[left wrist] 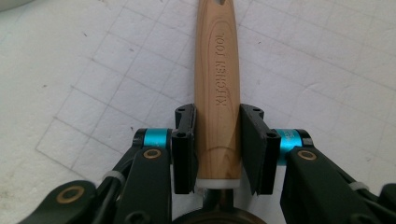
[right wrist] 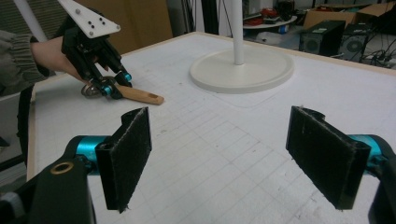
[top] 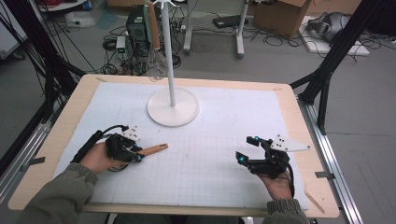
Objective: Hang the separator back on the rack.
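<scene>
A wooden handle stamped "KITCHEN TOOL" lies flat on the white gridded mat, with its free end toward the table's middle. My left gripper is shut on it near the metal end, and both black pads lie flush against its sides. From above, the left gripper and the handle are at the mat's left. The tool's head is hidden under the hand. My right gripper rests at the mat's right, and its pads stand wide apart with nothing between them.
A white stand with a round base and a thin pole stands at the back middle of the mat. A whisk with a wooden handle hangs from it. Cables, a computer case and boxes lie on the floor beyond the table.
</scene>
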